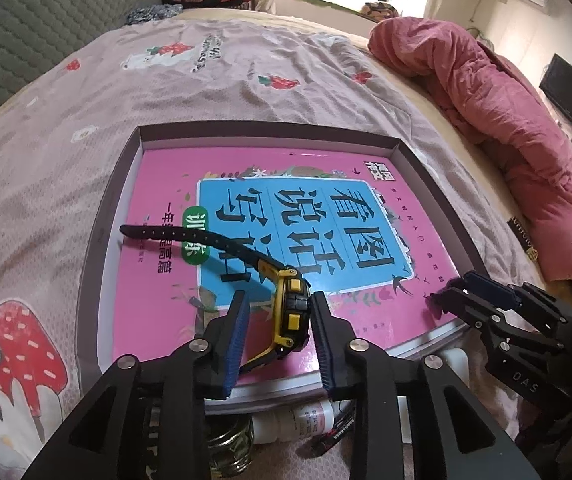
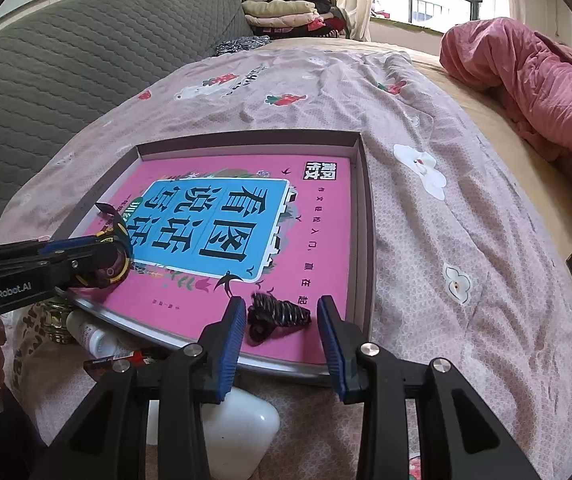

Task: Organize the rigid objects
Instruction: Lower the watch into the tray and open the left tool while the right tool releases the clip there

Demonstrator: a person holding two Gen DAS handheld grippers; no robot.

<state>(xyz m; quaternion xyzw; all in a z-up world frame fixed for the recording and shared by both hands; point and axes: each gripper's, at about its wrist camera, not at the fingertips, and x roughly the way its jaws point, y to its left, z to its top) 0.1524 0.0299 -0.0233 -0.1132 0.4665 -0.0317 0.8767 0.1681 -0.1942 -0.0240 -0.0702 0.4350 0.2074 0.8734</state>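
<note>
the yellow-and-black watch point(image 1: 291, 312) stands on its edge on the pink book point(image 1: 158, 312), between the blue pads point(image 1: 238, 344) of the left gripper point(image 1: 282, 342). the right-hand pad is just beside the watch case and the left-hand pad stands apart from it, so the jaws are parted and not pressing. its black strap point(image 1: 190, 236) reaches away ahead and to the left of the gripper across the book's cover.

the dark hair clip point(image 2: 278, 314) lies on the same book between the blue pads point(image 2: 230, 344) of the right gripper point(image 2: 282, 344), with a gap on each side; that gripper is open too.

the book lies in a shallow box point(image 1: 417, 160) on the bed point(image 1: 66, 128). nearer than the box's front edge, under the grippers, are a white bottle point(image 2: 90, 334), a jar point(image 1: 232, 454) and a white case point(image 2: 242, 432). a pink duvet point(image 1: 485, 92) is heaped far off to the right.
</note>
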